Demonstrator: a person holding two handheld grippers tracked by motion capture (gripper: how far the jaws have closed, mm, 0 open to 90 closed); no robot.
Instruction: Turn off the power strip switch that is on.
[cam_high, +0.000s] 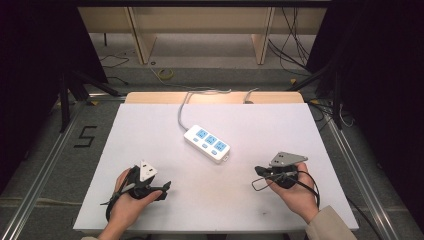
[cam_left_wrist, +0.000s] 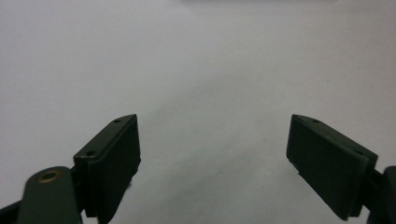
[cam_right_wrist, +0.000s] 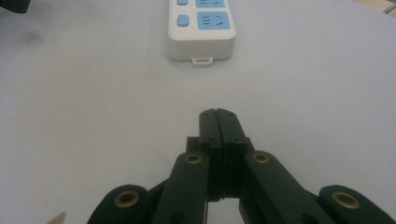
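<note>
power strip (cam_high: 208, 143): 1 | blue socket faces on it: 3 | small blue switches beside them: 3 | grippers: 2, left gripper (cam_high: 166, 187), right gripper (cam_high: 257, 171) | hands: 2 | white table (cam_high: 150, 130): 1

A white table top (cam_high: 150, 150) lies over a pale wooden edge (cam_high: 150, 97) at its far side, standing on grey floor (cam_high: 50, 145) marked with a black figure 5 (cam_high: 86, 136). Beyond it, light wooden furniture legs (cam_high: 142, 40) stand on a brighter strip of floor strewn with dark cables (cam_high: 295, 45) and a small yellow coil (cam_high: 166, 74). Black curtains (cam_high: 35, 60) close in both sides, and metal rails (cam_high: 350, 160) run along the floor beside the table.
</note>
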